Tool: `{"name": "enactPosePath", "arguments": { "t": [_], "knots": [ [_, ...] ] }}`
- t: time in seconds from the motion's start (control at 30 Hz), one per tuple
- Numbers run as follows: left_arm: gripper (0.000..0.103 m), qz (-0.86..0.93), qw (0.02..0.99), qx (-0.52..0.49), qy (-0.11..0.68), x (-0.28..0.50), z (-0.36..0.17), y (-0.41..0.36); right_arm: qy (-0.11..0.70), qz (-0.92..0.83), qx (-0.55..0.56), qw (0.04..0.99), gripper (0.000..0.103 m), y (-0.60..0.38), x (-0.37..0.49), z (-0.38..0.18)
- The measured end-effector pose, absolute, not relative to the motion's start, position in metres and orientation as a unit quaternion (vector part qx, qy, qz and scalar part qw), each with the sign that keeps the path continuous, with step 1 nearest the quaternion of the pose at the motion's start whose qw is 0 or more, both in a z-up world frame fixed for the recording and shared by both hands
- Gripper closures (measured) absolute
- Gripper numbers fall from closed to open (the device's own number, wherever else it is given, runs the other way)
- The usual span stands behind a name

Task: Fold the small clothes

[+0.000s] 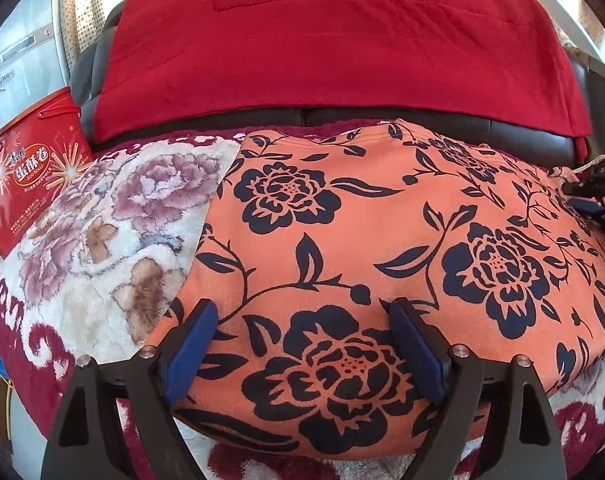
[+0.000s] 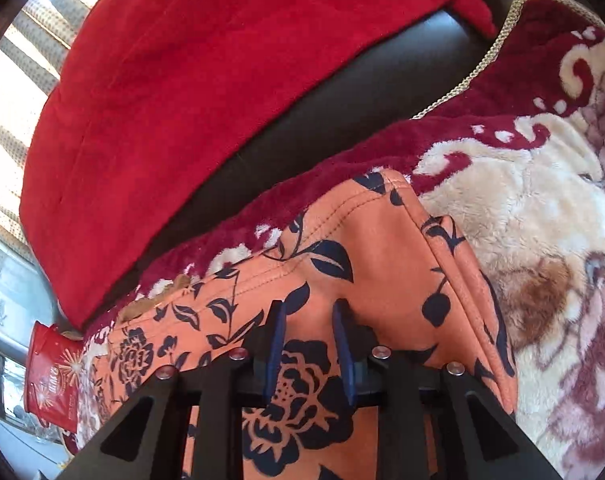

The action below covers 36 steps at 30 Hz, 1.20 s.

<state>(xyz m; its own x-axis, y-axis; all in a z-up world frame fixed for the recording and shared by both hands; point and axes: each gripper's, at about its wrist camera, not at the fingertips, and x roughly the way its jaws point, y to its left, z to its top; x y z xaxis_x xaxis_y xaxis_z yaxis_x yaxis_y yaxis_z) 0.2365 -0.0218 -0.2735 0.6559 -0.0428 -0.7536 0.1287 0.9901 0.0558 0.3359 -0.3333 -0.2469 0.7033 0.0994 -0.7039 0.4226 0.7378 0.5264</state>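
An orange garment with a dark navy flower print [image 1: 382, 240] lies spread flat on a plush floral blanket [image 1: 102, 240]. My left gripper [image 1: 302, 308] is open wide, its blue pads [image 1: 190, 352] low over the garment's near edge. My right gripper [image 2: 308, 312] is partly open above the garment [image 2: 342, 240] near its stitched hem and far corner, with nothing between the pads [image 2: 342, 344]. The right gripper also shows at the right edge of the left wrist view [image 1: 598, 200], over the garment's right side.
A bright red cloth [image 1: 334, 48] drapes over the dark sofa back [image 1: 382, 118] behind the blanket. A red snack tin [image 1: 26, 184] stands at the left, also in the right wrist view [image 2: 52, 380]. A corded blanket edge [image 2: 486, 52] runs at the right.
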Motion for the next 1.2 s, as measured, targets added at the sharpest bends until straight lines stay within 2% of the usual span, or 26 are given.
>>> {"name": "enactPosePath", "arguments": {
  "t": [0.2,0.4,0.63,0.73,0.8,0.87,1.0,1.03,1.13,1.2],
  "knots": [
    [0.015,-0.042,0.908,0.050,0.413,0.235,-0.273,-0.022,0.366,-0.039,0.327,0.870,0.074,-0.296,0.323,-0.227],
    [0.010,-0.035,0.909,0.051,0.413,0.235,-0.274,-0.021,0.419,-0.005,0.318,0.851,0.075,-0.260,0.332,-0.250],
    [0.010,-0.033,0.909,0.037,0.414,0.238,-0.270,-0.019,0.399,0.047,0.309,0.862,0.074,-0.233,0.324,-0.232],
    [0.010,-0.031,0.913,0.012,0.407,0.240,-0.264,-0.015,0.438,0.077,0.305,0.842,0.071,-0.222,0.327,-0.247],
    [0.009,-0.025,0.911,0.017,0.412,0.244,-0.268,-0.018,0.433,0.081,0.305,0.845,0.072,-0.222,0.323,-0.248],
    [0.003,-0.010,0.904,0.041,0.426,0.249,-0.279,-0.024,0.442,0.088,0.317,0.834,0.072,-0.229,0.317,-0.242],
    [0.000,-0.001,0.904,0.045,0.425,0.250,-0.276,-0.023,0.401,0.071,0.353,0.842,0.071,-0.272,0.280,-0.226],
    [0.000,-0.001,0.902,0.046,0.428,0.252,-0.275,-0.023,0.394,0.068,0.367,0.840,0.067,-0.281,0.269,-0.225],
    [0.001,0.002,0.910,0.045,0.412,0.249,-0.267,-0.022,0.352,0.036,0.425,0.833,0.043,-0.322,0.226,-0.227],
    [0.001,-0.001,0.914,0.043,0.404,0.246,-0.265,-0.022,0.328,0.037,0.449,0.830,0.043,-0.337,0.204,-0.229]
  ]
}}
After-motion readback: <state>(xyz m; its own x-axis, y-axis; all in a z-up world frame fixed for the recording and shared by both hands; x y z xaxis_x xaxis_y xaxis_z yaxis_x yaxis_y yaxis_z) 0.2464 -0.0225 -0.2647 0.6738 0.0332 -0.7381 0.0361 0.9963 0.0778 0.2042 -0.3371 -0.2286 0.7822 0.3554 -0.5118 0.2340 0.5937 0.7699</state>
